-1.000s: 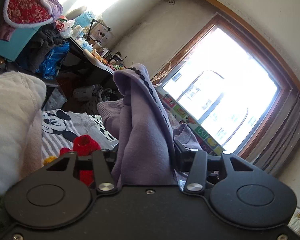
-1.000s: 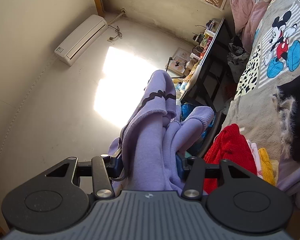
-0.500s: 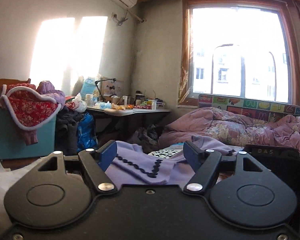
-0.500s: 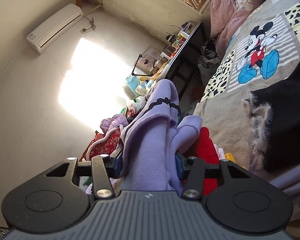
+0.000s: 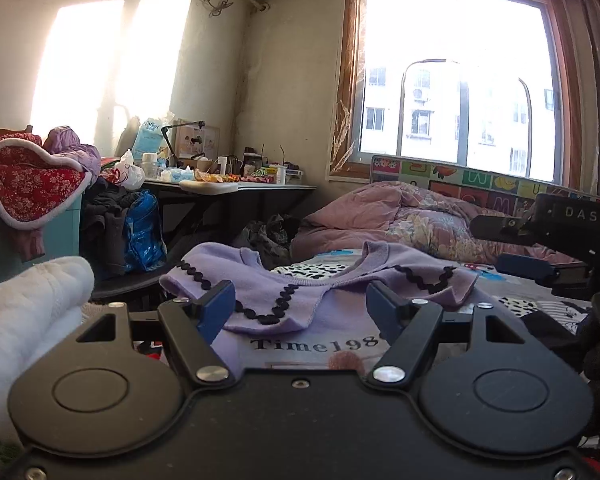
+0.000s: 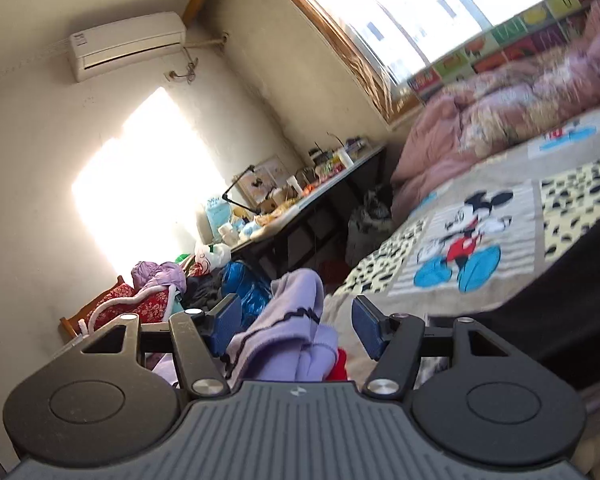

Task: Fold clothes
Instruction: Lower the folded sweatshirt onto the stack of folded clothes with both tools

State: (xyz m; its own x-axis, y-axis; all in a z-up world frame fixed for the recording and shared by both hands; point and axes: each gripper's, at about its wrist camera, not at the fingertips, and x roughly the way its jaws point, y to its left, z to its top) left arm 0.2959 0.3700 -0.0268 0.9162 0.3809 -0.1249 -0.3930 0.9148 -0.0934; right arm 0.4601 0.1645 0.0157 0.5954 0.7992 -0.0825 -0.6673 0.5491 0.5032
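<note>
So here's where we're at: our left hand-held gripper [image 5: 302,308] has its jaws spread apart, with the lilac sweater [image 5: 300,300] lying between and in front of them, and neither blue pad looks pressed into the cloth. The sweater is spread out on the bed [image 5: 512,280], collar side away from us, black wavy trim [image 5: 277,308] running round the neckline and printed lettering showing near the gripper body. A white fluffy garment [image 5: 31,320] sits just beside it on our left.

Our right hand-held gripper [image 6: 295,326] has its jaws opening, and a bunched-up part of the same lilac sweater [image 6: 287,336] sits between them, loose, not pinched. Something red [image 6: 338,366] peeks out under it. The cartoon mouse bedspread [image 6: 464,240] stretches out ahead, pink quilt [image 6: 500,120] heaped up by the window, and the cluttered table [image 6: 312,196] stands along the wall. In the left view we can also spot the right gripper [image 5: 540,256] off at the right edge.
</note>
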